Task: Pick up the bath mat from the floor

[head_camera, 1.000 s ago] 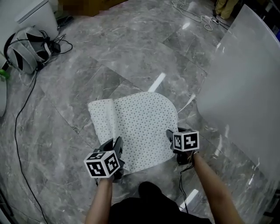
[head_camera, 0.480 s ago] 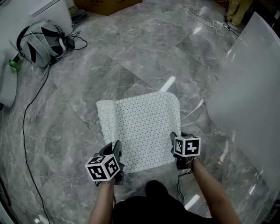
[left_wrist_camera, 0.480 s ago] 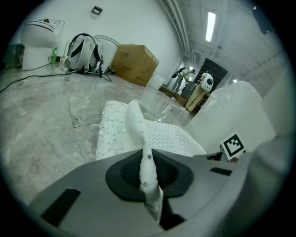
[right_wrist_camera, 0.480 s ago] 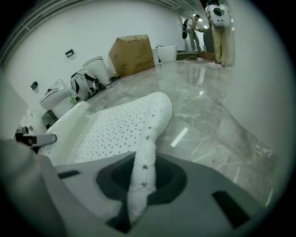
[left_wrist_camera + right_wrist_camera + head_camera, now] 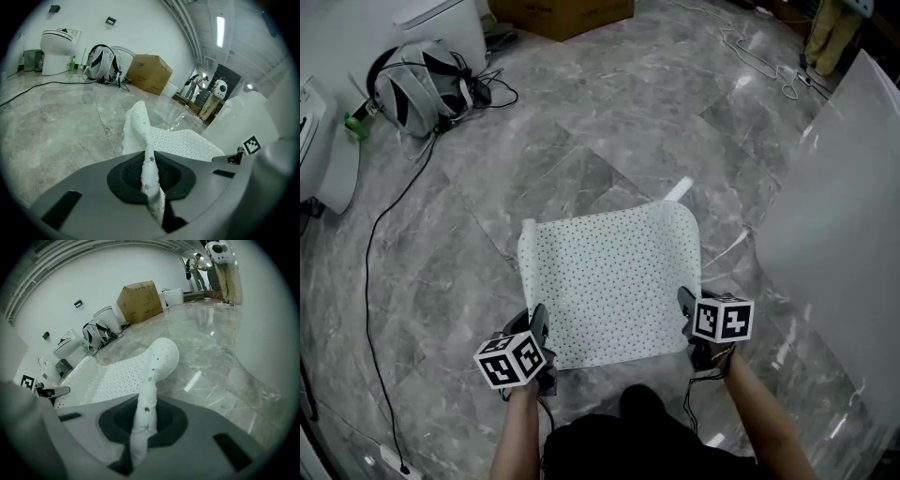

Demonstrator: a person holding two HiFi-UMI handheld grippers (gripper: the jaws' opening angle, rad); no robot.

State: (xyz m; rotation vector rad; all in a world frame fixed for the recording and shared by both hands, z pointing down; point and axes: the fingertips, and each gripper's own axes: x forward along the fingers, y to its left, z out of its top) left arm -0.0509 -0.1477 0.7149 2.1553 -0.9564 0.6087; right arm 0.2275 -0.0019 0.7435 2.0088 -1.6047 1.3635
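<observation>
The white bath mat with small dark dots is stretched out between my two grippers, its far edge towards the marble floor. My left gripper is shut on the mat's near left corner; in the left gripper view the cloth runs pinched through the jaws. My right gripper is at the near right corner, its jaws closing, and the mat's edge is squeezed between them. Both marker cubes show in the head view.
A large white curved panel stands close on the right. A grey backpack and a white toilet are at the far left, a cardboard box at the back. A black cable trails over the floor on the left.
The right gripper has closed on the mat's near right corner. The folded left side has been pulled flat, and the mat is spread wider between the two grippers.
</observation>
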